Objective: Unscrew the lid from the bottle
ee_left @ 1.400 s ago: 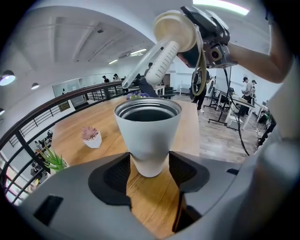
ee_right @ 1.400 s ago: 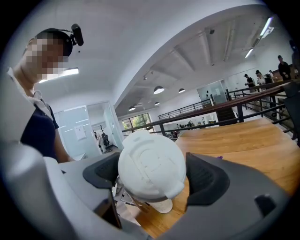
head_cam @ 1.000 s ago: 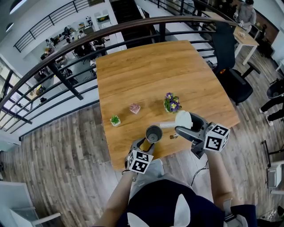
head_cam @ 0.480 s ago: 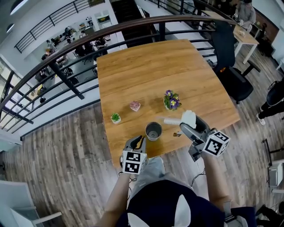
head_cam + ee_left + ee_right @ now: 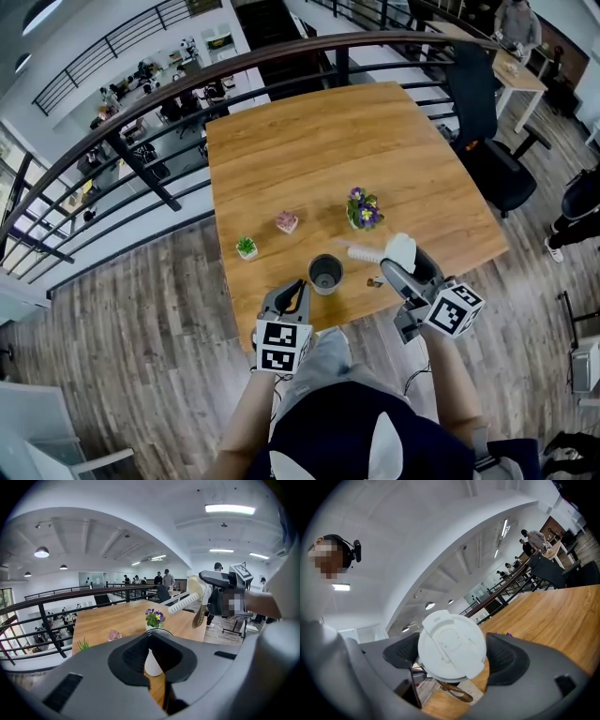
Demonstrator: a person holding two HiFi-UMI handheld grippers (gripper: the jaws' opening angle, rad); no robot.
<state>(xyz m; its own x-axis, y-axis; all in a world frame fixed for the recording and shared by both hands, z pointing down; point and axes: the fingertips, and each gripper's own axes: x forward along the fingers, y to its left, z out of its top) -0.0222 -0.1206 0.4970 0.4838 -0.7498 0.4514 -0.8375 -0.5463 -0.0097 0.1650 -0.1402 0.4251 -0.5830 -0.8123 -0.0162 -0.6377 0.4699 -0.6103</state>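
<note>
"White thing in the right gripper (image 5: 401, 263), is that the lid (image 5: 451, 644)?"

"Yes. The two jaws are squeezed on it, one on each side. A white bumpy straw (image 5: 361, 253) sticks out of it, and a brown strap (image 5: 457, 693) hangs under it."

"So where is the bottle (image 5: 325, 274)?"

"It stands up on the wooden table (image 5: 309, 141), close to the near edge and nearer the near left corner. Its top is open and you can look down into the dark inside."

"Is the lid touching the bottle?"

"No. The lid is held up in the air to the right of it, over the near edge. There is a clear gap between them."

"What is the left gripper (image 5: 293, 292) doing?"

"Its jaws are apart and nothing is in them. The bottle sits just in front of them, near but not touching as far as I can see."

"Then is the job done?"

"I think the big part is done. The lid is already off and the bottle is open. What is left, I guess, is only to put the lid down somewhere safe."

"Anything else on the table?"

"A little pot of purple flowers (image 5: 363, 214), a pink thing (image 5: 287, 222) and a tiny green plant (image 5: 246, 247), all a bit further in from the near edge. None of them touch the bottle."
</note>
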